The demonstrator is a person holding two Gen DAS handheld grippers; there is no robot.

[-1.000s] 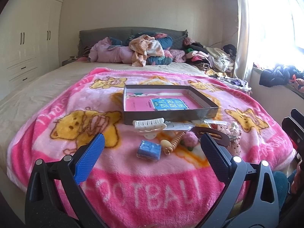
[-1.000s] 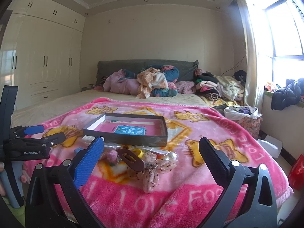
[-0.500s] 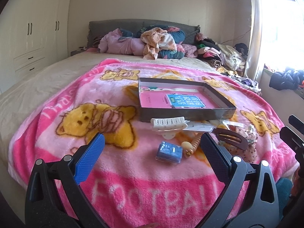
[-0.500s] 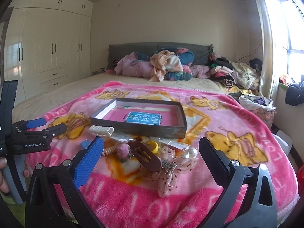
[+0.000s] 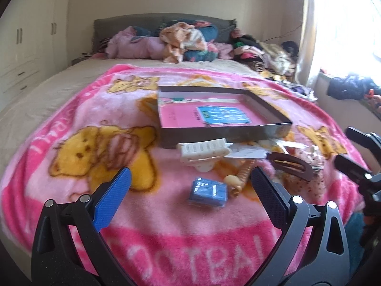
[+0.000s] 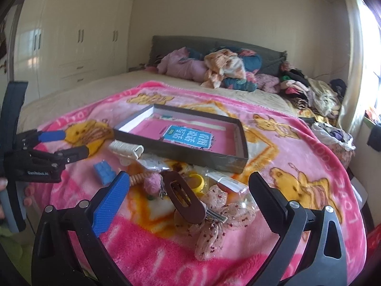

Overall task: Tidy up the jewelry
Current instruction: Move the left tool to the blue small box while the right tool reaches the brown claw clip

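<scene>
A shallow dark box [image 5: 226, 138] [image 6: 181, 151] with a pink book inside lies on the pink blanket. In front of it lie a white claw clip [image 5: 204, 150] [image 6: 127, 151], a small blue box [image 5: 208, 191] [image 6: 104, 172], a beige spiral hair tie [image 5: 240, 178], a brown oval hair clip [image 5: 289, 165] [image 6: 183, 197], a pink pompom [image 6: 152, 183], a yellow ring [image 6: 196, 182] and a dotted sheer bow [image 6: 214, 221]. My left gripper [image 5: 189, 197] is open above the blue box. My right gripper [image 6: 187, 200] is open above the brown clip. Both are empty.
The pink bear blanket [image 5: 95, 143] covers the bed's near end. Piled clothes [image 5: 185, 40] lie at the headboard. White wardrobes [image 6: 71, 38] stand at the left. A window [image 5: 345, 23] and more clothes are at the right.
Both grippers have moved forward and down toward the items in front of the box. Both stay open and empty.
</scene>
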